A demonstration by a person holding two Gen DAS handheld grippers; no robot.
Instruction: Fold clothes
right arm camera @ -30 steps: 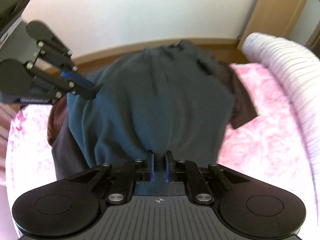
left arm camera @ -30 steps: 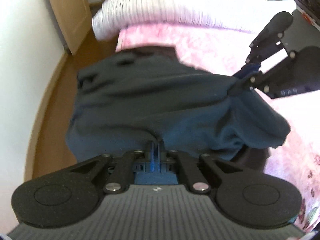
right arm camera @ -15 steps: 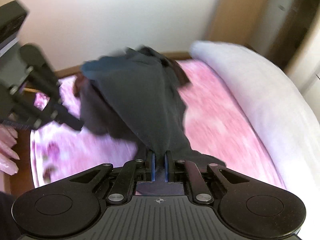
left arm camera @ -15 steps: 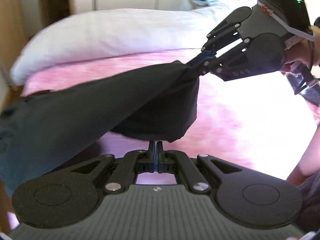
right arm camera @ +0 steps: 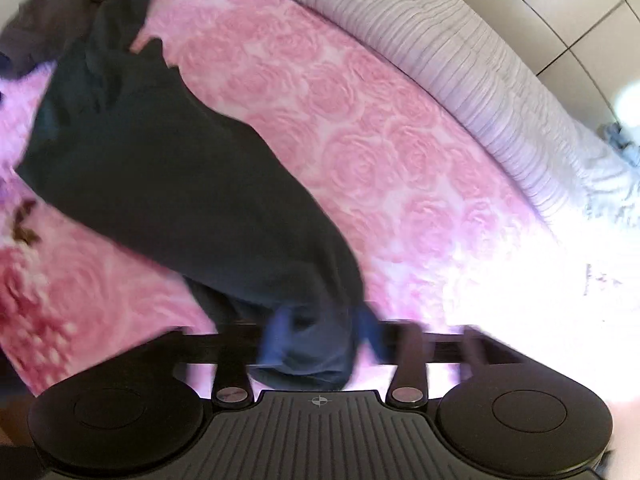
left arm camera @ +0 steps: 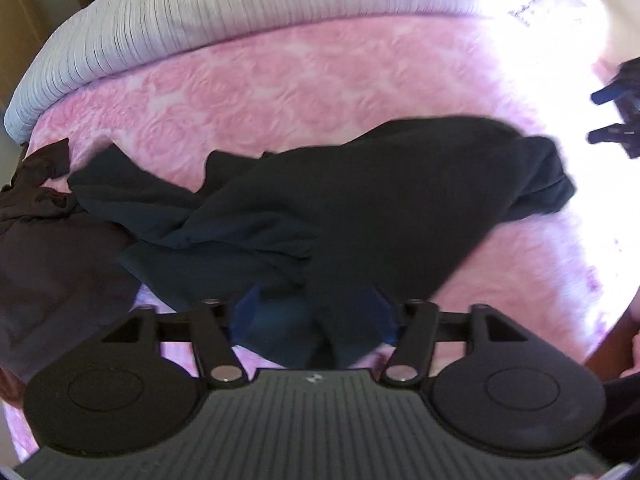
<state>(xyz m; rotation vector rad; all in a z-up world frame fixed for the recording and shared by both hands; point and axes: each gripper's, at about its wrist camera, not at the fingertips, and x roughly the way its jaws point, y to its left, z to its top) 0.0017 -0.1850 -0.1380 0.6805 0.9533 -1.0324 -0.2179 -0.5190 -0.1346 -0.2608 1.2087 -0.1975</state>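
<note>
A dark navy garment (left arm camera: 380, 200) lies spread and rumpled on the pink rose-patterned bedspread (left arm camera: 300, 80). My left gripper (left arm camera: 316, 320) is open, its blurred blue fingers (left arm camera: 256, 320) apart on either side of the garment's near edge. My right gripper (right arm camera: 320, 336) is also open over the garment's (right arm camera: 180, 184) other end, with cloth lying between its blue fingers (right arm camera: 276, 336). In the left wrist view the right gripper (left arm camera: 596, 116) shows at the far right edge, past the garment's bunched end, with its fingertips apart.
A brown garment (left arm camera: 40, 248) lies crumpled at the bed's left end, touching the navy one; it also shows as the brown garment (right arm camera: 52, 4). A white ribbed duvet (left arm camera: 200, 12) runs along the far side. Wardrobe doors (right arm camera: 560, 0) stand beyond.
Both grippers carried the navy garment across, lowered it onto the bedspread and opened. The cloth, held taut in the air before, now lies loose on the bed.
</note>
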